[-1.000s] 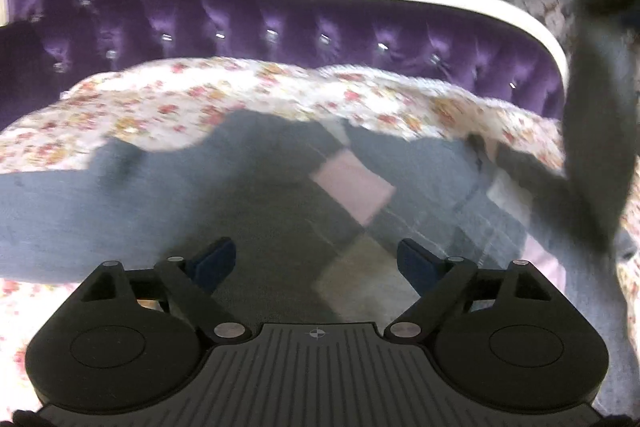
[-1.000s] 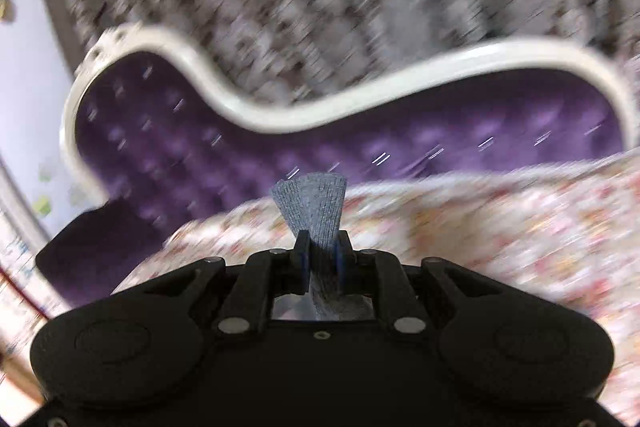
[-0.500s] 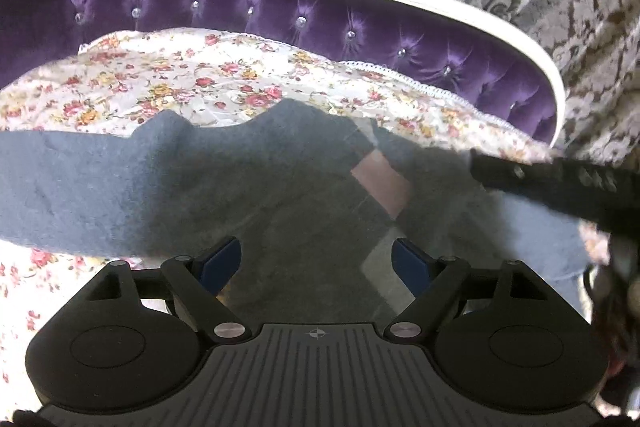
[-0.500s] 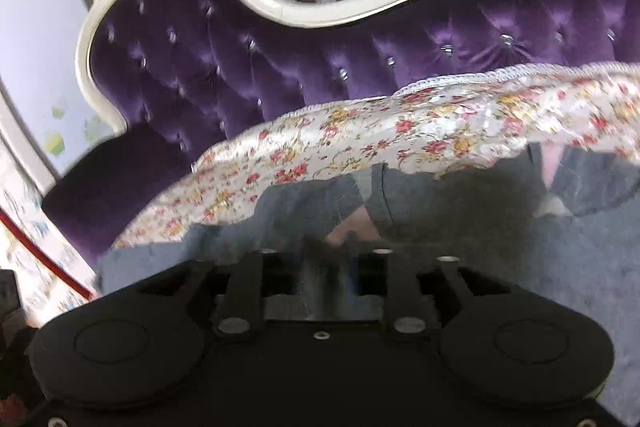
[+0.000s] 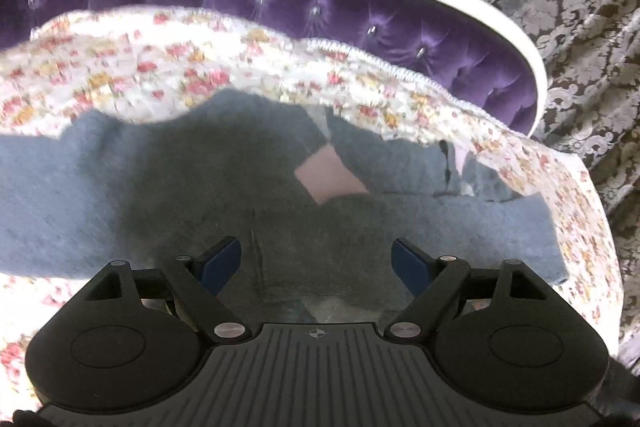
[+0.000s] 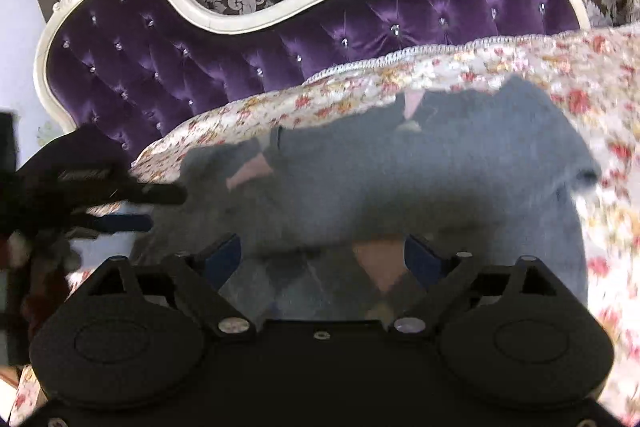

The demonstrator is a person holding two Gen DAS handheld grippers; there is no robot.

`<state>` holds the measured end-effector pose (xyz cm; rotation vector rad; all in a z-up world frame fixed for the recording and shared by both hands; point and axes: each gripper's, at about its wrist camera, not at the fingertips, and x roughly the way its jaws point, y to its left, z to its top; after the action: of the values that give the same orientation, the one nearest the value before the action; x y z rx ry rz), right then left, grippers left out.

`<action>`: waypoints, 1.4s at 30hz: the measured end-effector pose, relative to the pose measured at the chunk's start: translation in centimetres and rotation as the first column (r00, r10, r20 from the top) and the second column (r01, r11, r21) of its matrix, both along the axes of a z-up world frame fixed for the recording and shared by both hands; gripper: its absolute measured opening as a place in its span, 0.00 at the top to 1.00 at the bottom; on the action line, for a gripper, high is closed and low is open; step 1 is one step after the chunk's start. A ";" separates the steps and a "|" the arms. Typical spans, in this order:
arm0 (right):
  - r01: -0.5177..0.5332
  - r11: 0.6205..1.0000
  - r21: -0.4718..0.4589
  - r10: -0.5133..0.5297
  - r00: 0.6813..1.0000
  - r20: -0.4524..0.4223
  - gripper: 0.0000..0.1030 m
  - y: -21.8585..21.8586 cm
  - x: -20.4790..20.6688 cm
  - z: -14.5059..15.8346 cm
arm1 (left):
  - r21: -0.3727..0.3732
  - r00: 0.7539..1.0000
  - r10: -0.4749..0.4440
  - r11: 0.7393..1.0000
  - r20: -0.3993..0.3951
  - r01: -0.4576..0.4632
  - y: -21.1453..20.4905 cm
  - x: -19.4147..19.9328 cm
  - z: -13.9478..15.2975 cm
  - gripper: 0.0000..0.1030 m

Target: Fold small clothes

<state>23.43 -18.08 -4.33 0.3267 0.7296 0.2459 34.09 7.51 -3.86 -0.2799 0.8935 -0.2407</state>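
Both my left gripper (image 5: 317, 259) and right gripper (image 6: 323, 254) stand wide open, empty, above the grey sweater (image 5: 200, 187).

Sweater (image 5: 224, 183): one, small, grey-blue fuzzy knit with argyle diamonds in pink (image 5: 332, 175) and pale grey. Lies flat and spread on a floral cover, one sleeve stretched out sideways, the other folded across the body. Neckline end faces a purple tufted backrest.

sweater (image 5: 200, 187): grey-blue, pink diamonds | cover (image 5: 160, 67): white, red-yellow floral | sofa (image 6: 160, 67): purple tufted, white frame
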 end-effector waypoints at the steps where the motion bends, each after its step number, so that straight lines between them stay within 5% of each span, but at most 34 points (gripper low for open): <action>1: -0.004 1.000 -0.002 0.004 1.000 0.002 0.12 0.1 -0.2 -0.4 | -0.006 1.000 0.006 1.000 -0.018 -0.006 0.0 0.3 -0.4 0.24; 10: -0.013 1.000 -0.018 0.013 1.000 0.006 0.10 0.4 -1.2 -2.4 | -0.076 0.994 0.028 0.996 -0.108 -0.036 0.5 2.1 -2.2 0.36; 13: -0.006 0.999 -0.038 0.007 1.000 0.025 0.10 0.7 -1.7 -2.7 | -0.072 0.994 0.011 0.997 -0.110 -0.019 0.2 2.3 -2.2 0.62; 15: -0.010 0.998 -0.065 0.012 1.000 0.027 0.09 1.1 -1.9 -2.7 | -0.033 0.995 0.014 0.999 -0.101 -0.017 0.0 2.2 -2.2 0.93; 26: -0.026 0.993 -0.116 0.029 0.999 0.024 0.06 1.7 -1.9 -2.7 | 0.092 0.985 -0.034 0.996 0.170 0.018 -0.4 0.3 4.8 0.94; 34: -0.030 0.984 -0.174 0.034 0.999 0.017 0.06 2.5 -1.7 -2.7 | 0.185 0.995 0.059 0.980 0.086 -0.074 2.6 2.0 1.7 0.94; 42: -0.028 0.996 -0.082 0.030 0.999 0.022 0.06 1.0 -1.6 -2.0 | 0.106 0.995 0.076 0.991 0.064 -0.082 3.0 2.0 -1.0 0.94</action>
<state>21.84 -17.07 -6.37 0.2354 0.7201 0.2464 36.13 10.54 -4.83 -0.2053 0.8316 -0.1257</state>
